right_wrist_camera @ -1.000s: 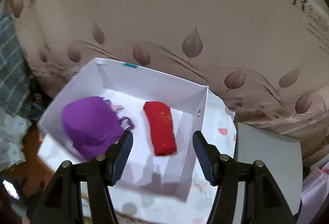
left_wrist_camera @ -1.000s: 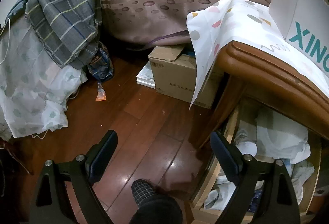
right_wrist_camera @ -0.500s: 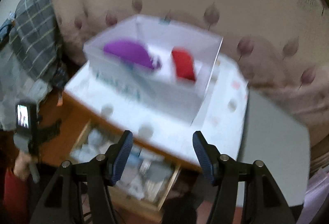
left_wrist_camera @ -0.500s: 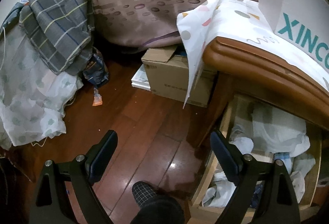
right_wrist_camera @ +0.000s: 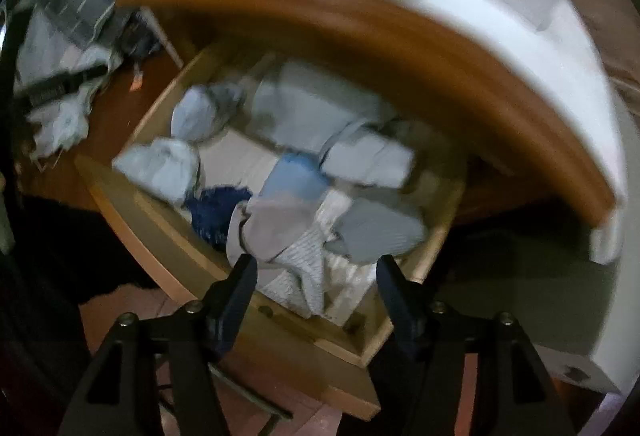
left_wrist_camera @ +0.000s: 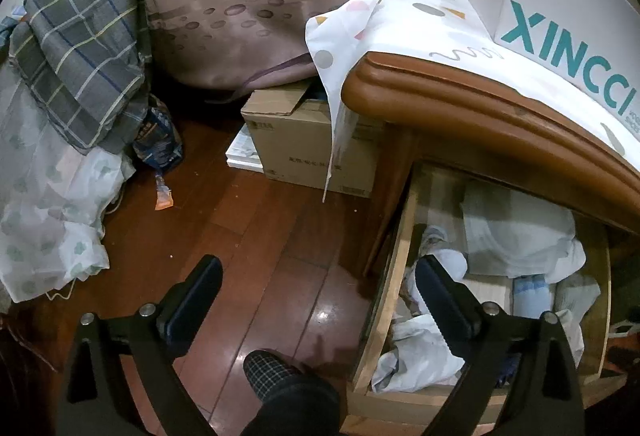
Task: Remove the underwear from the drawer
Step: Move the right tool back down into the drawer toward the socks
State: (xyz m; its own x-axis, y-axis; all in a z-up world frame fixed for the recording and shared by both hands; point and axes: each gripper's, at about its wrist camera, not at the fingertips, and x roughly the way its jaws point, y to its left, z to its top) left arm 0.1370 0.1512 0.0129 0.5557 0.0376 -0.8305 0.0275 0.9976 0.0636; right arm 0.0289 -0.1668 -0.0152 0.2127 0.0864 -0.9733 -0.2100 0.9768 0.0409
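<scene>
The pale wooden drawer (right_wrist_camera: 168, 236) stands open, full of folded garments; the empty right gripper (right_wrist_camera: 314, 286) hangs spread above it and the left gripper (left_wrist_camera: 318, 286) is likewise spread and empty, so no piece is yet grasped.

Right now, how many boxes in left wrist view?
2. A white box printed XINCCI sits on the cloth-covered cabinet top at upper right. A brown cardboard box stands on the floor beside the cabinet. Others may be hidden behind the hanging cloth.

I'm seeing a sharp, dimly lit left wrist view, with glare glinting off the wooden floor (left_wrist_camera: 320, 316) and fisheye bending darkening the corners. My right wrist view is smearing with motion blur across the drawer (right_wrist_camera: 224, 260) and its clothes.
</scene>
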